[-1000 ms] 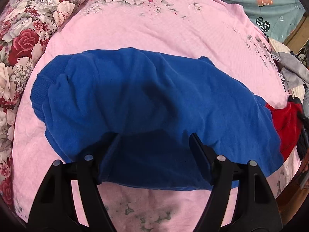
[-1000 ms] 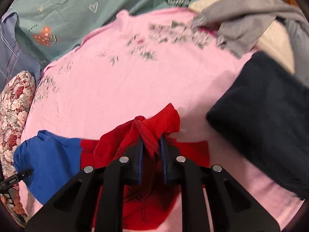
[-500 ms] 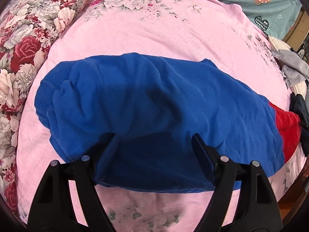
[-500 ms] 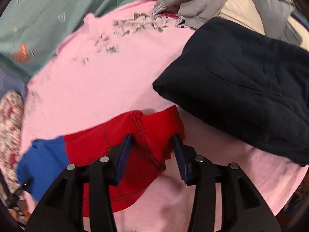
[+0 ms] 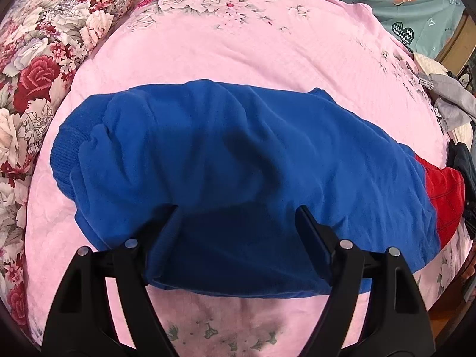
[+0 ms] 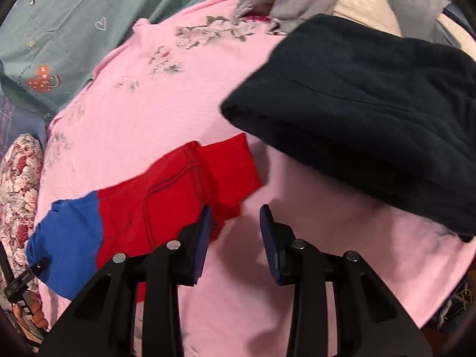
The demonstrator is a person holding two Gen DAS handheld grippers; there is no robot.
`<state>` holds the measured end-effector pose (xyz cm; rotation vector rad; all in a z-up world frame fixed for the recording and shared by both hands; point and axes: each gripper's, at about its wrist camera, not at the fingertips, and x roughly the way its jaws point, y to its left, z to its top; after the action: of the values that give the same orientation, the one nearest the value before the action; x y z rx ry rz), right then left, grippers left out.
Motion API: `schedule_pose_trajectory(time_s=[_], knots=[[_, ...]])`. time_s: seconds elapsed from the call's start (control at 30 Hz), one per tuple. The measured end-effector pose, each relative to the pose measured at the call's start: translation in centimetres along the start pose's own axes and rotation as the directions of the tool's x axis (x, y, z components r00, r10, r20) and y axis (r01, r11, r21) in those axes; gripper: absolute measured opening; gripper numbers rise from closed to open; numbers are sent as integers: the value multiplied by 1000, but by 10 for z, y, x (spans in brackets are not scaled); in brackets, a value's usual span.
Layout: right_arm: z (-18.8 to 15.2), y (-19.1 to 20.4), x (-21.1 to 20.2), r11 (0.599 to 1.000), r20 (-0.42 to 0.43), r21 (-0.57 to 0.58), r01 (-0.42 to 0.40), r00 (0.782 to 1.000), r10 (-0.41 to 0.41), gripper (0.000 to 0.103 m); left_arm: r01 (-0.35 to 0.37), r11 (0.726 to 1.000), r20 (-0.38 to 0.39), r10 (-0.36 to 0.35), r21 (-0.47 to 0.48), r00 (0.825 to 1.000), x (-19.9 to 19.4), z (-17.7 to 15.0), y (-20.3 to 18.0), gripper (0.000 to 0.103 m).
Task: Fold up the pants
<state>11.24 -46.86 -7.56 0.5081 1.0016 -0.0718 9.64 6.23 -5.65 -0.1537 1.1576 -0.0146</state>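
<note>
The blue pants [image 5: 232, 160] with a red end [image 5: 443, 196] lie across the pink bedsheet [image 5: 232, 44]. My left gripper [image 5: 238, 217] is open, its fingers wide apart over the near edge of the blue cloth, gripping nothing. In the right wrist view the red end [image 6: 184, 190] lies flat, joined to the blue part [image 6: 65, 235]. My right gripper [image 6: 235, 217] is open and empty, its left finger just past the red cloth's edge, over the pink sheet [image 6: 148, 104].
A folded dark garment [image 6: 372, 125] lies right of the red end. Grey clothes [image 6: 297, 3] and a cream item are heaped behind it. A floral pillow [image 5: 38, 53] sits at the left, a teal sheet [image 6: 74, 20] at the back.
My right gripper has let go of the red end, opened and drawn back to the right; the red cloth now lies flat. My left gripper stays open over the blue cloth.
</note>
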Motion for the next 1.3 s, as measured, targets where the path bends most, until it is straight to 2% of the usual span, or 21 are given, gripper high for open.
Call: schedule_pose_trajectory(time_s=[0.07,0.17,0.23,0.3,0.33,0.4,0.43,0.5,0.57,0.67,0.73,0.77,0.8,0.87,0.9,0.97,1.03,1.1,1.23,1.3], knots=[[5,1,8,999,-18,32,-34,999,34,37,0,1000,1,0,-2,1000,0,0,0,80],[10,13,17,999,-31,-5,34,999,-34,49,-5,1000,-2,6,1,1000,1,-1,-1,82],[11,18,19,999,-41,-17,33,999,-34,49,-9,1000,-3,9,1,1000,2,0,-2,83],[12,17,22,1000,-59,3,-29,998,29,35,-6,1000,-3,6,-2,1000,3,0,-2,84],[13,14,22,998,-56,28,-52,997,53,34,-6,1000,-4,6,-2,1000,3,0,-2,84],[13,10,21,991,-44,67,-119,992,122,20,-6,1000,-5,6,-1,1000,3,1,-2,84],[13,8,17,989,-31,74,-126,991,128,19,-5,1000,-6,5,-1,1000,3,1,-2,84],[14,10,-1,995,26,48,-92,996,91,15,-1,1000,-7,1,-1,1000,3,2,-2,84],[14,13,-21,1000,64,2,-24,998,23,14,6,1000,-8,-6,-5,1000,2,2,-1,84],[11,12,-26,991,47,-55,126,991,-123,12,14,1000,-7,-14,-10,1000,2,2,0,84],[4,10,-13,966,11,-93,239,971,-239,13,15,1000,-8,-16,-9,1000,2,2,0,84],[3,9,-9,958,5,-93,270,963,-271,14,16,1000,-8,-16,-7,1000,1,2,0,84],[2,8,-11,953,16,-89,290,957,-290,29,17,1000,-8,-17,-6,1000,0,2,0,84],[2,18,-27,931,77,-104,350,936,-343,43,27,1000,5,-27,-12,1000,-8,1,2,84],[-1,28,-39,931,125,-132,341,937,-325,43,34,999,21,-34,-13,999,-14,1,4,84],[-5,50,-60,942,187,-204,266,955,-229,44,49,999,52,-48,-13,997,-23,1,6,84],[-12,67,-58,951,138,-266,156,983,-123,45,65,998,72,-64,-13,995,-27,1,6,84],[-21,78,-41,946,67,-306,107,994,-91,45,58,998,68,-57,-16,996,-24,-1,6,84],[-38,76,6,920,-36,-338,199,974,-224,45,66,998,27,-66,-23,997,-12,-9,11,84],[-37,74,5,929,-41,-315,195,975,-218,45,81,996,26,-80,-24,996,-12,-11,16,84]])
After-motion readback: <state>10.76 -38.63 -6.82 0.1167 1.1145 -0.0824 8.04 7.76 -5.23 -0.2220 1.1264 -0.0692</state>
